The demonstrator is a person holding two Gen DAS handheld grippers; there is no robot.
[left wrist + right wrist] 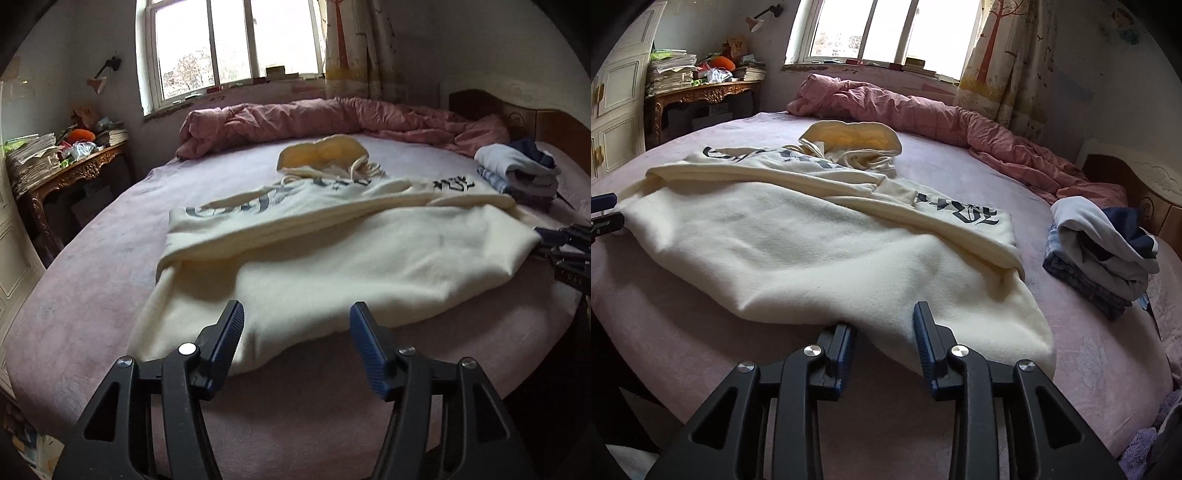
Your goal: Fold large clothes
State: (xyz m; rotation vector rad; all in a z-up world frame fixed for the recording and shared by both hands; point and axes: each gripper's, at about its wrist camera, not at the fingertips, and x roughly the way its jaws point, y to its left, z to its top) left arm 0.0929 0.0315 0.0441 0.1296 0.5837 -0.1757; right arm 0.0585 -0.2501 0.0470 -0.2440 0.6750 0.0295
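Black linkages and blue-padded fingers fill the bottom of both views. From the left wrist view, the left gripper [296,325] is held low over the near edge of the bed [92,325], pointing across it toward the window [236,44], its jaws spread wide with nothing between them. The fingertips [233,314] sit right at the near hem of the cream hoodie [332,266], over the fabric's edge; whether they actually touch it I cannot tell.

The right gripper [884,325] is likewise low and level, aimed the same way. Its jaws are parted, somewhat narrower than the left's, and a fold of the hoodie [812,251] bulges down between them. The left finger looks partly tucked under the cloth, the right one stands just clear on top of it. They are not closed on it.

The hoodie lies spread across the middle of the pink sheet, bottom half doubled up over the chest so the fleecy inside faces up, dark lettering [964,212] showing beyond the fold, and the hood [853,138] lying open toward the window. Each gripper shows at the side edge of the other's view, near the opposite corners of the folded hem.

To the right, well apart from the hoodie, sits a stack of folded clothes [1104,247]. A rumpled pink quilt [923,110] runs along the far side of the bed beneath the window, and a cluttered carved table [705,92] stands in the left corner.
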